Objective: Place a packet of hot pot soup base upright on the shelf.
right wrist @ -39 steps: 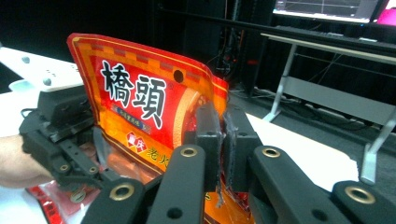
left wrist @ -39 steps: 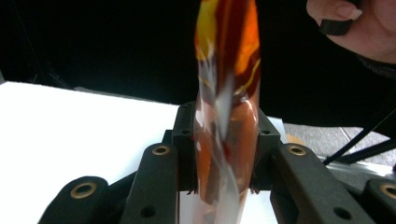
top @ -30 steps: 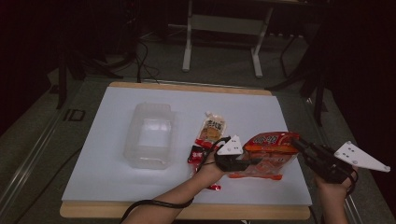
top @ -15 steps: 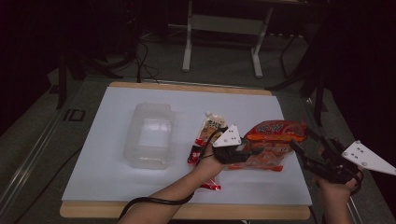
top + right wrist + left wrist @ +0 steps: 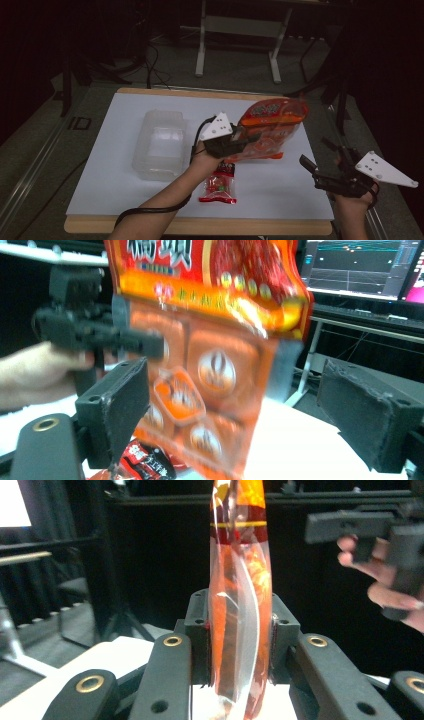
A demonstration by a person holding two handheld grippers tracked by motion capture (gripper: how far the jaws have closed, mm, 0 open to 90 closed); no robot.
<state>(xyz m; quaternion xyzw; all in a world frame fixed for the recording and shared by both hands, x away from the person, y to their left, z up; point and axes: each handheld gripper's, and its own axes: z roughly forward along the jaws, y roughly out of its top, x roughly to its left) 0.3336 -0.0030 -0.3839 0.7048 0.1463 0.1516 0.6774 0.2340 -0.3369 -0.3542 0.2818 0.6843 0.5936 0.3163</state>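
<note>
Container left of packet — on board.

Your right claw stands wide open: its two black jaws rise from the bottom edge, well apart, pads pressing on nothing; the jaws have just been opening. Between and beyond them hangs the orange snack bag, tilted, clear of both pads. At upper left, the left claw, in a hand, grips the bag's edge. A small red packet lies on the white counter below the bag.
</note>
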